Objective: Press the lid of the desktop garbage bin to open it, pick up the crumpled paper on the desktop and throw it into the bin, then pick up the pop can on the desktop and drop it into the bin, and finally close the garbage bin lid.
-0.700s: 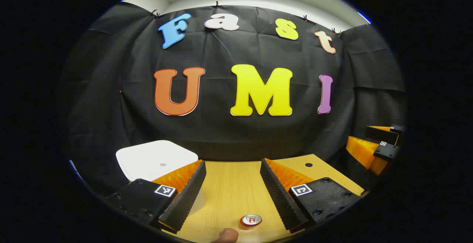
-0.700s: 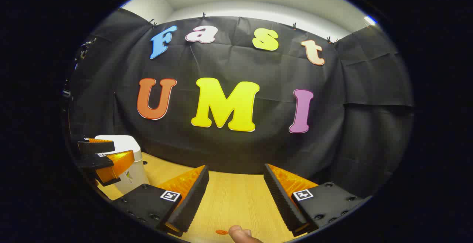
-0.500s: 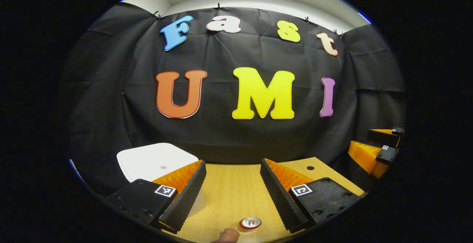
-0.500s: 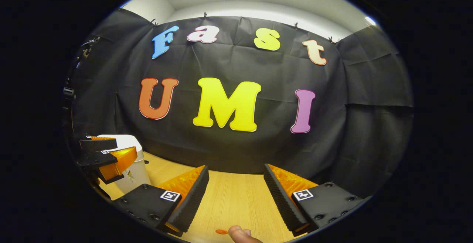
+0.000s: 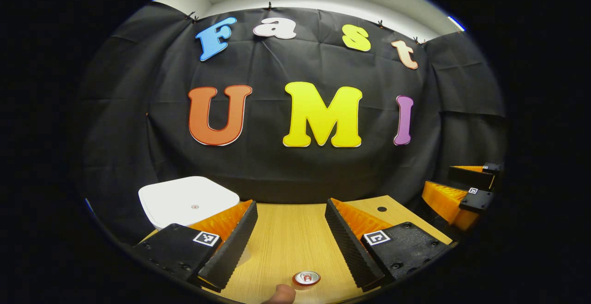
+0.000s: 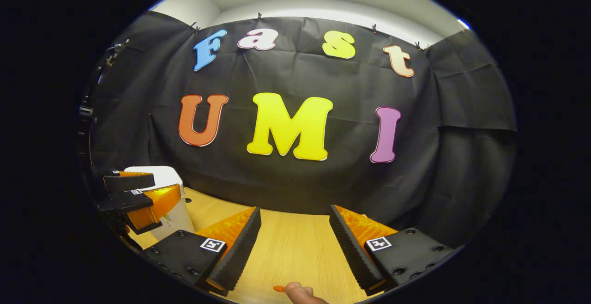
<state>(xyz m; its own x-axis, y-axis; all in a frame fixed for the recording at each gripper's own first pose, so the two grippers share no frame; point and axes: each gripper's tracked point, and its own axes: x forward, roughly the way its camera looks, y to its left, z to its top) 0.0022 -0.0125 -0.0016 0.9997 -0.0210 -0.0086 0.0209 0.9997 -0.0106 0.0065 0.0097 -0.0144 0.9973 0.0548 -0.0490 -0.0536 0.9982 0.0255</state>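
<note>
The white bin [image 5: 189, 200] stands at the left of the left gripper view with its lid down. The top of the pop can [image 5: 306, 277] shows low in that view, upright on the wooden table [image 5: 286, 239] below the gap of my open left gripper [image 5: 291, 204]. My right gripper [image 6: 294, 210] is open over bare table. In the right gripper view the bin [image 6: 181, 216] stands at the far left, with the left gripper [image 6: 134, 195] in front of it. The right gripper [image 5: 461, 193] hovers off the table's right edge in the left gripper view.
A fingertip [image 5: 279, 294] of the holding hand pokes in at the bottom edge. A small round hole [image 5: 382, 209] sits in the table's far right corner. A small orange scrap [image 6: 278, 288] lies on the table beside a finger [image 6: 300, 291]. The black cloth wall closes the back.
Both views shifted only slightly. The can sits a little further left and lower in the left gripper view. Both grippers stay open and the lid stays down.
</note>
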